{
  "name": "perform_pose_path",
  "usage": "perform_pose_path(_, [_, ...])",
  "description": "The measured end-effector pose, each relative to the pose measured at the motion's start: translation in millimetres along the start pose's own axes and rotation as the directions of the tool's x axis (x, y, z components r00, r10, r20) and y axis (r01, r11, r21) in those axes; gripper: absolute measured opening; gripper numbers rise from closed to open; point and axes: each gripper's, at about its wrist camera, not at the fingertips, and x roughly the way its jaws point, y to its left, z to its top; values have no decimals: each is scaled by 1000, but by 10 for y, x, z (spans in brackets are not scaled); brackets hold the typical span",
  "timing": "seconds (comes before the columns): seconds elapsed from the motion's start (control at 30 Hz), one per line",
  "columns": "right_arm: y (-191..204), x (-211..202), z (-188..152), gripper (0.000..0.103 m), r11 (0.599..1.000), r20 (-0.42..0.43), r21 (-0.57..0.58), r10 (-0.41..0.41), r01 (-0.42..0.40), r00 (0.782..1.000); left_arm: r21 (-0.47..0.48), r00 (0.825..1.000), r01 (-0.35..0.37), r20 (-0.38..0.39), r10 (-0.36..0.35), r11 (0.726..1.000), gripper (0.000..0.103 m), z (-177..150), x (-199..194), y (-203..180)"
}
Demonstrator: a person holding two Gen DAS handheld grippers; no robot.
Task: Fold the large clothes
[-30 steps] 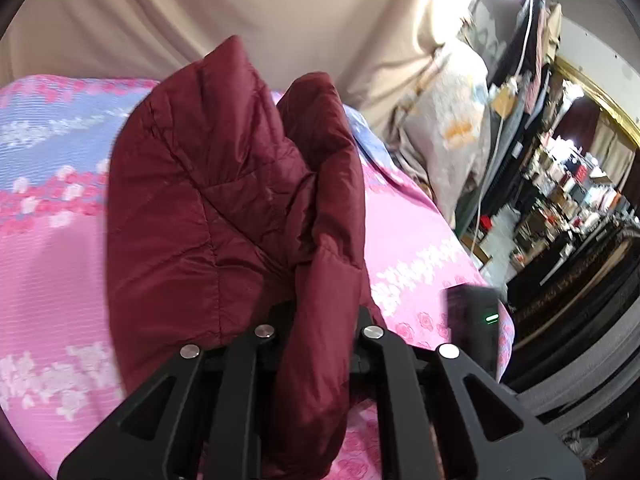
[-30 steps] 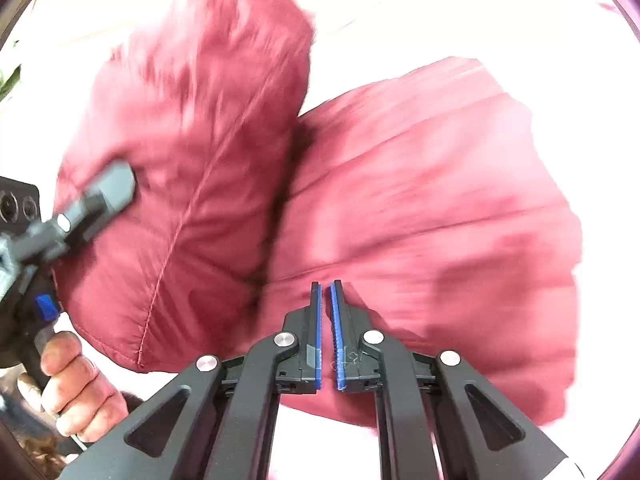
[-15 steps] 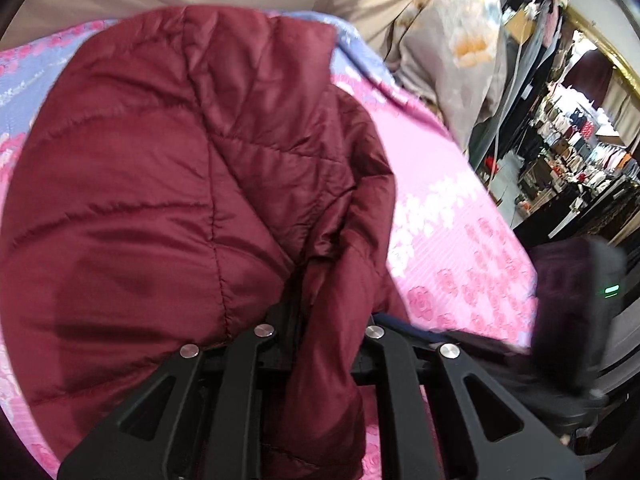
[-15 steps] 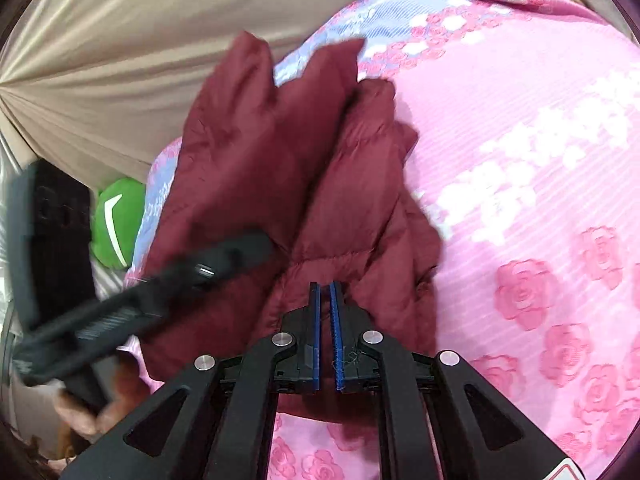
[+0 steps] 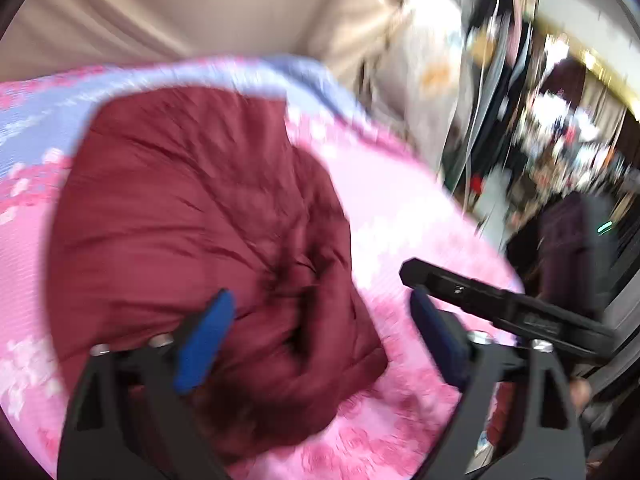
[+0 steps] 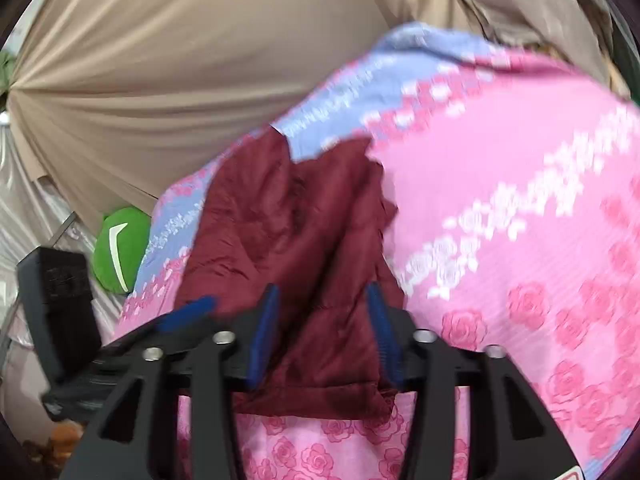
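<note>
The maroon quilted jacket (image 5: 200, 220) lay bunched on the bed (image 5: 400, 208), on a pink rose-print sheet with a blue band along its far edge. In the left wrist view the left gripper (image 5: 320, 332) stood wide, its jaws having just been opening, the blue pads far apart. The near, crumpled edge of the jacket sat in the gap between them, closer to the left pad, and neither pad pressed on the cloth. The rest of the jacket spread up and to the left from that gripper. The picture was blurred, so fine folds could not be made out. At the right of the same view a finger of the right gripper (image 5: 500, 308) reached in over the pink sheet, just beside the jacket's right edge.

In the right wrist view the right gripper (image 6: 322, 332) was about half open, its jaws also having just been opening. The jacket's (image 6: 296, 240) near hem lay between the blue pads and ran under the gripper frame; whether the pads touched it could not be told for sure, but it hung loose in the gap. The jacket stretched away from the gripper toward the blue band. The left gripper (image 6: 120, 340) showed at the lower left, beside the jacket's left edge. Behind the bed hung a beige curtain (image 6: 180, 60), with a green cushion (image 6: 120, 248) at its foot
</note>
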Motion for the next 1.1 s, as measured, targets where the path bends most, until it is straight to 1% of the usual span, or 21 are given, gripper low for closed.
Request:
perform_pose_path(0.07, [133, -78, -18, 62, 999, 21, -38, 17, -16, 1000, -37, 998, -14, 58, 16, 999, 92, -9, -340, 158])
perform_pose_path(0.1, [221, -100, -27, 65, 997, 25, -64, 37, -36, 999, -66, 995, -54, 83, 59, 996, 93, -29, -516, 283])
perform_pose_path(0.17, [402, -87, -78, 74, 990, 16, -117, 77, -74, 997, -130, 985, -128, 97, 141, 983, 93, -74, -710, 500])
perform_pose_path(0.2, [474, -43, -111, 75, 987, 5, -135, 88, -87, 996, -182, 981, -158, 88, 176, 971, 93, -131, -799, 666])
perform_pose_path(0.27, [656, 132, -205, 77, 979, -34, -179, 95, -100, 995, -239, 975, -185, 73, 208, 953, 93, -236, -869, 861])
perform_pose_path(0.3, [737, 199, -229, 77, 977, -44, -195, 81, -88, 996, -272, 971, -211, 53, 233, 939, 93, -303, -857, 948])
perform_pose_path(0.37, [846, 349, -323, 77, 970, -63, -241, 26, -41, 998, -303, 970, -226, 20, 243, 926, 93, -371, -760, 994])
perform_pose_path(0.4, [872, 395, -354, 75, 966, -59, -258, 0, -15, 998, -313, 972, -220, 11, 236, 924, 93, -376, -698, 1000])
perform_pose_path(0.43, [892, 444, -382, 59, 960, -48, -279, -42, 27, 998, -308, 974, -216, 4, 228, 927, 93, -410, -681, 999])
perform_pose_path(0.47, [884, 483, -401, 21, 951, -27, -295, -104, 92, 994, -297, 974, -217, 0, 227, 930, 93, -449, -697, 1000])
perform_pose_path(0.5, [822, 490, -393, 14, 952, -29, -283, -132, 118, 991, -275, 973, -223, -5, 230, 935, 93, -435, -639, 944])
perform_pose_path(0.53, [737, 473, -381, 11, 962, -31, -245, -129, 117, 991, -253, 972, -228, -9, 233, 940, 93, -423, -570, 872])
perform_pose_path(0.57, [593, 423, -363, 9, 979, -33, -180, -98, 91, 995, -227, 972, -233, -15, 236, 946, 93, -419, -516, 819])
perform_pose_path(0.67, [287, 366, -381, 8, 993, -46, -84, -88, 84, 995, -189, 966, -257, -59, 250, 948, 93, -479, -319, 756])
perform_pose_path(0.73, [52, 440, -478, 8, 996, -93, -17, -84, 82, 992, -187, 961, -269, -125, 249, 945, 93, -539, -109, 809])
perform_pose_path(0.77, [-73, 517, -553, 8, 997, -125, 21, -78, 81, 989, -199, 962, -258, -145, 232, 945, 93, -572, -40, 836])
perform_pose_path(0.87, [-195, 624, -653, 9, 996, -164, 49, -71, 80, 984, -247, 963, -237, -190, 193, 940, 93, -669, 114, 942])
perform_pose_path(0.93, [-186, 599, -624, 12, 996, -172, 36, -72, 79, 982, -239, 959, -250, -192, 207, 938, 93, -684, 141, 957])
perform_pose_path(1.0, [-149, 508, -557, 17, 995, -159, 21, -93, 97, 983, -206, 952, -280, -184, 244, 937, 93, -680, 141, 912])
perform_pose_path(1.03, [-116, 425, -499, 24, 994, -135, 15, -105, 108, 985, -192, 949, -293, -179, 260, 937, 93, -678, 139, 886])
perform_pose_path(1.1, [-40, 274, -353, 26, 991, -72, -10, -137, 137, 988, -162, 941, -319, -168, 292, 934, 93, -667, 142, 836])
